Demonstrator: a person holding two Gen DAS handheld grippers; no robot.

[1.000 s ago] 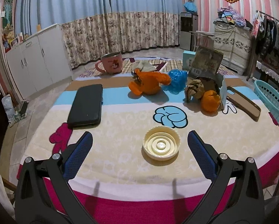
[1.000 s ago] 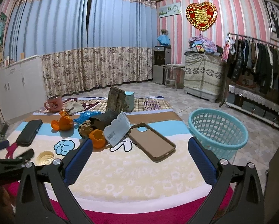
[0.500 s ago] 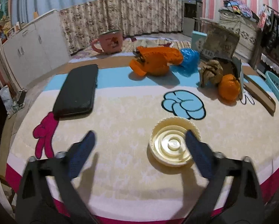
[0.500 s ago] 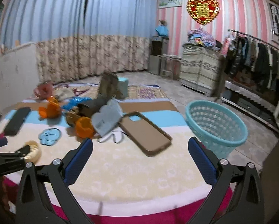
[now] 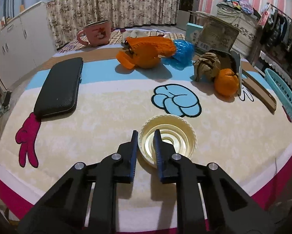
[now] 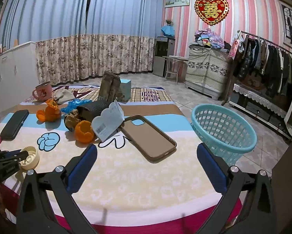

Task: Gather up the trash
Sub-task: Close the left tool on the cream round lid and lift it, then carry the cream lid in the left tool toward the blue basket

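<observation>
left wrist view: low in the frame's centre the left gripper (image 5: 145,136) is closing across the near left rim of the cream lid (image 5: 167,138), one finger outside, one inside. in the right wrist view the right gripper (image 6: 146,159), wide and empty, sits nearer the teal basket (image 6: 224,128) at right.

The surface (image 6: 146,185) is wearing a striped cartoon cloth, and lying straight on it are a cream lid (image 5: 166,138) near the front edge, a black case (image 5: 60,87), a pink mug (image 5: 96,33) at the far end, orange peels (image 5: 146,53) (another peel (image 6: 84,129) sitting apart), a blue bag (image 5: 182,53), crumpled brown paper (image 5: 207,66) and a brown phone case (image 6: 148,137).
</observation>
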